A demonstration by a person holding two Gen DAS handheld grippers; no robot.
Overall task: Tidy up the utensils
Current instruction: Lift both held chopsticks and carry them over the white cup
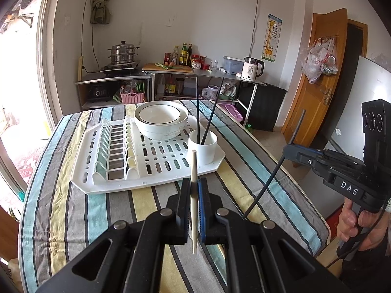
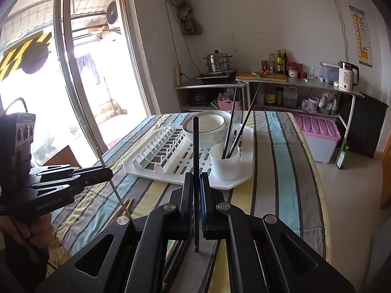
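Observation:
My left gripper (image 1: pixel 194 183) is shut on a pale wooden chopstick (image 1: pixel 193 171) that stands nearly upright, just in front of the white drying rack (image 1: pixel 151 168). A white cup (image 1: pixel 202 150) on the rack's right corner holds two black chopsticks (image 1: pixel 198 112). To the right, off the table's edge, my right gripper (image 1: pixel 289 150) is shut on a black chopstick (image 1: pixel 271 178). In the right wrist view that gripper (image 2: pixel 196 178) pinches the black chopstick (image 2: pixel 195 151) upright before the cup (image 2: pixel 224 162). The left gripper (image 2: pixel 108 171) is at the left with its pale chopstick (image 2: pixel 117 193).
Stacked white bowls (image 1: pixel 161 119) sit at the rack's back. More wooden chopsticks (image 2: pixel 125 206) lie on the striped tablecloth (image 1: pixel 97 207) near the front. A steel counter (image 1: pixel 210 73) with pot, bottles and kettle lines the far wall. A pink-lidded box (image 2: pixel 317 131) stands on the floor.

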